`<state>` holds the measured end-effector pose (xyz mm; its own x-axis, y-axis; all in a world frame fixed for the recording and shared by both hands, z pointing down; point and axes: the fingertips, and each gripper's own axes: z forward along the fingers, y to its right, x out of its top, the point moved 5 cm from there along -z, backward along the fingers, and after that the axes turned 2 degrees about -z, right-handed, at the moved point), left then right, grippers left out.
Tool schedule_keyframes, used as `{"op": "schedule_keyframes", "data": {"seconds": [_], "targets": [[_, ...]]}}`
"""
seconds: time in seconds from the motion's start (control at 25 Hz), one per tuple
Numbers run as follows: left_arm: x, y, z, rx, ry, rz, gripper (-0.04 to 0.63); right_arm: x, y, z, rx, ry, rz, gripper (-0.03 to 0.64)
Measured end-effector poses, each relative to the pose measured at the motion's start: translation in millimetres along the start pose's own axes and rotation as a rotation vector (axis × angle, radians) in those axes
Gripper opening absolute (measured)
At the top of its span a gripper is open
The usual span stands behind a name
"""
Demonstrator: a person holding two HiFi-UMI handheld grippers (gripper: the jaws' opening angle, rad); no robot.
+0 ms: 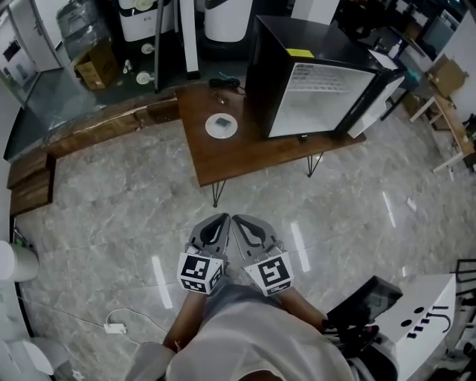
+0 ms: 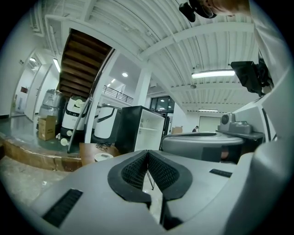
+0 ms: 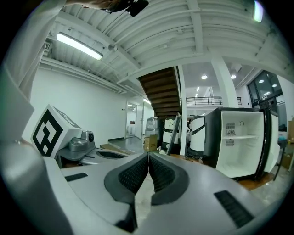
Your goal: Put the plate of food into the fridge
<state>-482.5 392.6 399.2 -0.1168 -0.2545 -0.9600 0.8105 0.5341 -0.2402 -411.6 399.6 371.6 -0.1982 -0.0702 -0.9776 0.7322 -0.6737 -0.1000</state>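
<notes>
We hold the left gripper (image 1: 218,222) and right gripper (image 1: 241,223) side by side, both clenched and empty, as nothing is within reach. Well ahead of them the plate of food (image 1: 221,126) sits on the wooden table (image 1: 245,156), and beyond it to the right stands the mini fridge (image 1: 320,100), its door (image 1: 381,95) open to receive it.

Black fridge (image 1: 297,45) — white inside, brown table (image 1: 239,158), white plate (image 1: 221,126)

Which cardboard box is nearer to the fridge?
The box at right, just past the open door of the fridge; the other box sits far left, beside the white machines.
</notes>
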Motion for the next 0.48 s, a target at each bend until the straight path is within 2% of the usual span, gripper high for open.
{"op": "schedule_keyframes", "data": {"seconds": [0.24,0.48], "targets": [[7.8,-44.2,6.2,-0.053,-0.017,0.008,0.019,5.0,-9.9,45.7,-0.049,-0.037,0.004,0.018],[3.9,-75.7,10.8,-0.061,-0.034,-0.018,0.018,-3.1,-15.6,76.1,-0.062,-0.072,-0.004,0.018]]}}
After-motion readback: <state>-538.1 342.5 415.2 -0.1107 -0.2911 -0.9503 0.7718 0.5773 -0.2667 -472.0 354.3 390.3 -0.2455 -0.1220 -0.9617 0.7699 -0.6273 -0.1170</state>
